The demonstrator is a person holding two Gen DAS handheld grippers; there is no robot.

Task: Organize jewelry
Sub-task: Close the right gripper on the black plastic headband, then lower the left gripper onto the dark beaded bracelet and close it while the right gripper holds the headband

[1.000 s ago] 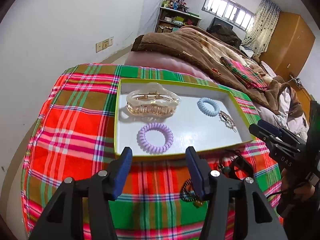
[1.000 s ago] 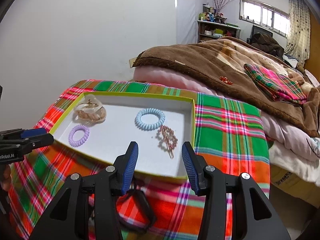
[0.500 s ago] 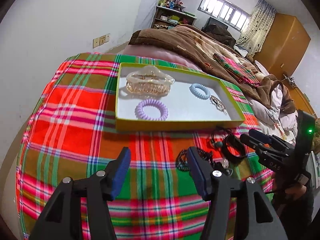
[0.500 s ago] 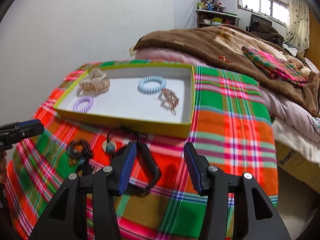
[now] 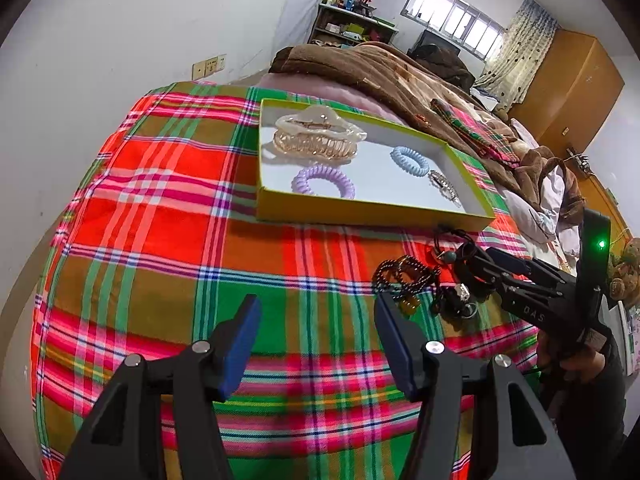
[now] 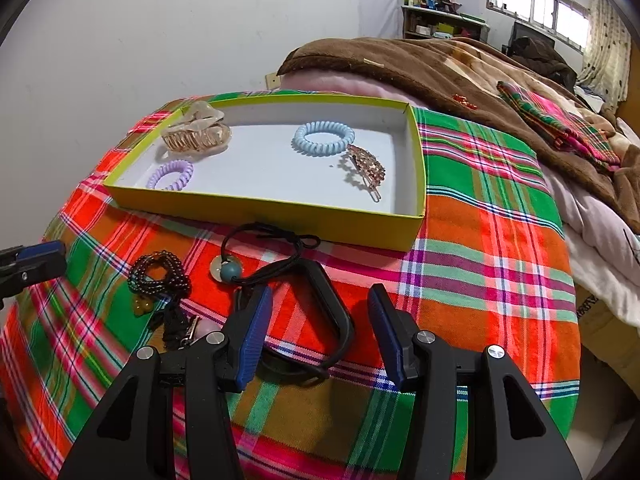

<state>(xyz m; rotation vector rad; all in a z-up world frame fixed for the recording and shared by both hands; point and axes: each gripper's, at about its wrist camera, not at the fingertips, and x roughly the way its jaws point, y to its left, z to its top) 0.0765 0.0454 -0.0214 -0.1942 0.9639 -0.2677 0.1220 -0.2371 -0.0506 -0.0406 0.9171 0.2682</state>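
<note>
A shallow yellow-green cardboard tray with a white floor sits on the plaid cloth toward its far edge. Inside lie a translucent beige claw clip in the far left corner, a lilac spiral hair tie by the near left wall, a pale blue spiral hair tie and a rose-gold rhinestone barrette toward the right wall. In front of the tray's near wall rest a dark beaded bracelet, a black cord with a teal bead and a black band (all loose on the cloth). The right gripper hangs over the band, jaws apart and empty; the left gripper likewise stands wide, holding nothing.
</note>
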